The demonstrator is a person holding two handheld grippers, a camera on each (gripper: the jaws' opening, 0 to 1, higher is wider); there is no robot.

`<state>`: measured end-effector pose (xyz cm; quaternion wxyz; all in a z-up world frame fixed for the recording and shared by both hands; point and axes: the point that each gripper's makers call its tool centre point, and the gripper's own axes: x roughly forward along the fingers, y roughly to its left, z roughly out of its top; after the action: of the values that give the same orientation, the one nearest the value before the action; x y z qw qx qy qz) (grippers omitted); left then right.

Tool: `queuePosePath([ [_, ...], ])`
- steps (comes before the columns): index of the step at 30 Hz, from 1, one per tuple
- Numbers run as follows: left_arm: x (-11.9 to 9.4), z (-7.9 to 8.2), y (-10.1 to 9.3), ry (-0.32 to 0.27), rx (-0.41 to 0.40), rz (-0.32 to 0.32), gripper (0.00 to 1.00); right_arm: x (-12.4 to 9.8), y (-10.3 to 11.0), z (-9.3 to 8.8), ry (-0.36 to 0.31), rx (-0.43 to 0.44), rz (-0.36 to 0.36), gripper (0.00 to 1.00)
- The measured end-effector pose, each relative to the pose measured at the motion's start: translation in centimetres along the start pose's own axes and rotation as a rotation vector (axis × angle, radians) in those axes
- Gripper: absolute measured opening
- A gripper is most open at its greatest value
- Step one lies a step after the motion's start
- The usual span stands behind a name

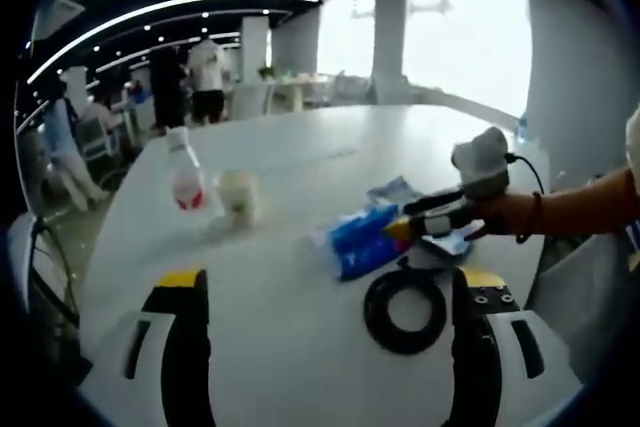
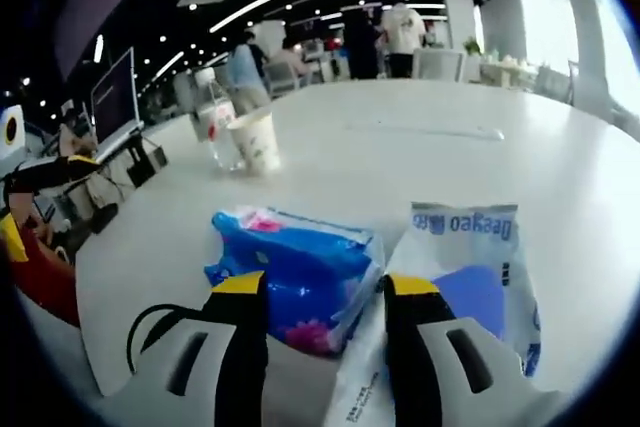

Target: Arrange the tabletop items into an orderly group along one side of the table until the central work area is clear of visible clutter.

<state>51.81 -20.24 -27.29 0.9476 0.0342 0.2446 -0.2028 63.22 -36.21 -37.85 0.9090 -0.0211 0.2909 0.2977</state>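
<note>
A blue tissue packet (image 2: 300, 277) lies on the white table (image 2: 420, 157), its near end between the jaws of my right gripper (image 2: 326, 285). The jaws stand apart on either side of it, open. A white and blue packet (image 2: 470, 282) lies just right of the right jaw. In the left gripper view the right gripper (image 1: 405, 227), held by a hand (image 1: 510, 212), reaches in from the right to the blue packet (image 1: 360, 240). My left gripper (image 1: 330, 282) stands wide open over the table and holds nothing. A black ring (image 1: 405, 312) lies by its right jaw.
A paper cup (image 1: 238, 195) and a clear bottle with a red label (image 1: 186, 175) stand together further back; both also appear as cup (image 2: 255, 140) and bottle (image 2: 215, 119). A black cable loop (image 2: 150, 332) lies near left. People stand beyond the table's far edge.
</note>
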Motion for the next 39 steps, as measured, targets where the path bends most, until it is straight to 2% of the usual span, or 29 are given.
queuePosePath([
  [4,0.0,-0.1,0.3,0.002,-0.01,0.009,0.98,0.4,-0.4,-0.6,0.027,-0.034,-0.039,0.33],
  [16,-0.2,-0.3,0.7,0.013,-0.001,0.028,0.95,0.6,-2.0,-0.6,0.06,-0.036,-0.104,0.14],
  [20,-0.2,-0.5,0.7,0.02,0.016,0.03,0.95,0.8,-2.2,-0.4,0.059,0.006,-0.098,0.04],
  [30,-0.1,-0.5,0.7,0.025,0.009,0.033,0.94,0.9,-1.4,0.3,0.057,0.052,-0.06,0.01],
  [39,0.0,-0.7,0.5,0.03,0.0,0.023,0.94,0.0,-0.6,2.8,0.014,0.085,-0.025,0.01],
])
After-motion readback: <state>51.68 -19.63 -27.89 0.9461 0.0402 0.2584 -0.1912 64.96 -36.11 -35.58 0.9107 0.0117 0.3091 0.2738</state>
